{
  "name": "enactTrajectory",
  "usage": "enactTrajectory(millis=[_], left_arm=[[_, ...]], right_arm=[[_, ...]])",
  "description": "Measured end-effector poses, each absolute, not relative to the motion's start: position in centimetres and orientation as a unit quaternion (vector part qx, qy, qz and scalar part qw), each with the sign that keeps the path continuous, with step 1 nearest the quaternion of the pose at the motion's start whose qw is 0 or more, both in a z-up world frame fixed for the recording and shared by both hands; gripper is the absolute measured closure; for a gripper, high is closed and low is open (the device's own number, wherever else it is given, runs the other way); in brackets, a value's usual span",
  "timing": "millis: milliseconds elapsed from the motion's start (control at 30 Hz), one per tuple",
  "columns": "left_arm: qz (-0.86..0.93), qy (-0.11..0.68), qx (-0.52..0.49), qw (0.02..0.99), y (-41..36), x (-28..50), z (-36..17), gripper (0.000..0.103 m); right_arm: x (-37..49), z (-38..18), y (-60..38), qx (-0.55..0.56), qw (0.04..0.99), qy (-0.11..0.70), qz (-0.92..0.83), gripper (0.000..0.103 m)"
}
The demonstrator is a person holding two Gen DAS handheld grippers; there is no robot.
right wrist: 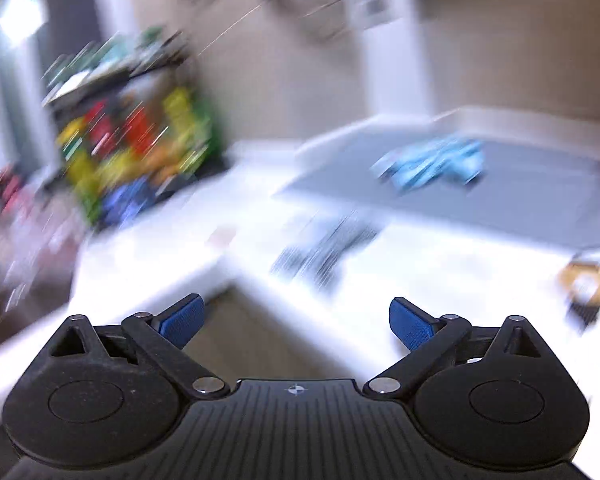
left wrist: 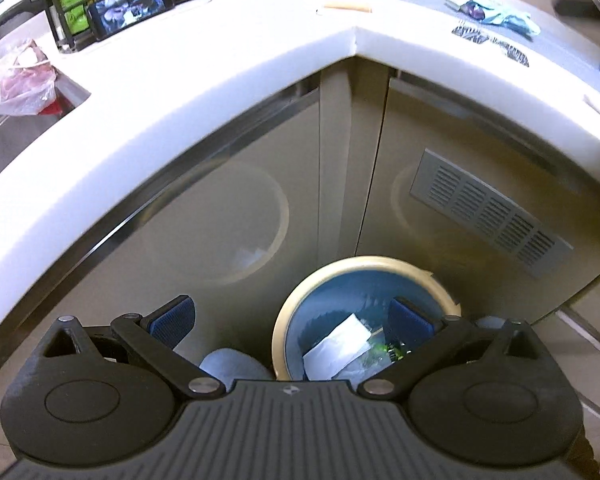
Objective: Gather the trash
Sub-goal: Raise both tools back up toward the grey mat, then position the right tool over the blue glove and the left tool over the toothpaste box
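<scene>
Both tongs stand open and empty. Left tongs (left wrist: 292,320) hang over the bin (left wrist: 284,320) on the floor, tucked into the counter's (left wrist: 220,92) corner so scraps drop straight in; white paper (left wrist: 336,344) already lies inside. Right tongs (right wrist: 296,318) face the counter, where a pale blue wrapper (right wrist: 432,164) lies at one o'clock on a grey mat (right wrist: 540,200), likely the next pickup. Blur hides finer detail there.

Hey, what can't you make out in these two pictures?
- Right wrist view: motion blur smears the rack, the blue wrapper and the dark strips.
- Left wrist view: the bin is partly behind the left claw; its contents stay unclear.
- The sink is cut by the edge.
</scene>
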State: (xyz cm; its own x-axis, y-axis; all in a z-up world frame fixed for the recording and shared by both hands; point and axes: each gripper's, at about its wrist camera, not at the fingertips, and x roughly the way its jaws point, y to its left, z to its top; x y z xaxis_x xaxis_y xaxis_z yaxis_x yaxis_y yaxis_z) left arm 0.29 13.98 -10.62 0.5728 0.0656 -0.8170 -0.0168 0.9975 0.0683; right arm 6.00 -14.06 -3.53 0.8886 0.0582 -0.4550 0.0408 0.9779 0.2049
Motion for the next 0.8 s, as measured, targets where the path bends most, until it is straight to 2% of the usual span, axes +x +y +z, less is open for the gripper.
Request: enactTrajectory(millis=[200, 400, 567, 733, 800], left_arm=[[0.023, 0.457, 0.028, 0.889, 14.1, 0.8, -10.2, 0.000], [0.028, 0.456, 0.023, 0.889, 15.0, 1.1, -10.2, 0.000], [0.030, 0.458, 0.009, 0.888, 16.0, 1.5, -10.2, 0.000], [0.037, 0.460, 0.006, 0.887, 16.8, 2.0, -10.3, 0.000], [0.040, 0.459, 0.004, 0.887, 16.9, 2.2, -10.4, 0.000]], right_arm=[[14.2, -2.5, -20.9, 0.236, 0.947, 0.190, -0.103, 0.002], [23.4, -3.1, -23.9, 0.234, 0.925, 0.189, -0.234, 0.002], [29.9, -5.6, -26.2, 0.256, 0.883, 0.237, -0.315, 0.002], [32.5, -6.4, -26.5, 0.232, 0.875, 0.235, -0.354, 0.001], [32.9, -6.7, -26.5, 0.207, 0.874, 0.260, -0.353, 0.001]])
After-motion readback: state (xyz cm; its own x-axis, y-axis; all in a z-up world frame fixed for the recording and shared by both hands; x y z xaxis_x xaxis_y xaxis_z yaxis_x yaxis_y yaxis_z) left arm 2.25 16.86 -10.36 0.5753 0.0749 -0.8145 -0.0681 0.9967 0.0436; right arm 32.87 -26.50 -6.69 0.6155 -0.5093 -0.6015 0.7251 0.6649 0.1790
